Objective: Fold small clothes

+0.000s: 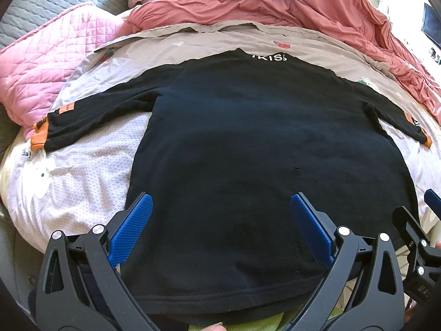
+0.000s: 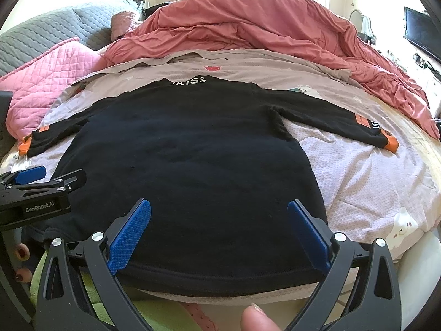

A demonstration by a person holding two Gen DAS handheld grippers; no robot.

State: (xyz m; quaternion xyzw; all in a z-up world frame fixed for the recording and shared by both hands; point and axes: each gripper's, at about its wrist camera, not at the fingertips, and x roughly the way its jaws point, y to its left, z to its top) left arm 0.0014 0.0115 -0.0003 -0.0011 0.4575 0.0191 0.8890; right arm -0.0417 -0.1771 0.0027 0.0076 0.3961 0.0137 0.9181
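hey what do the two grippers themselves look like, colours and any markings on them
Both match: the left gripper and right gripper have black angular plastic arms with triangular cutouts and round silver rivets at the joints. Each finger ends in a flat blue pad with a fine dotted texture. The right view shows white "GenRobot.AI" lettering on the left gripper's black body. No cables are visible.

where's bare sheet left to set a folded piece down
Bare sheet lies right of the black shirt, between its body and right sleeve. A smaller patch sits below the left sleeve. The far side is crowded by the red duvet.
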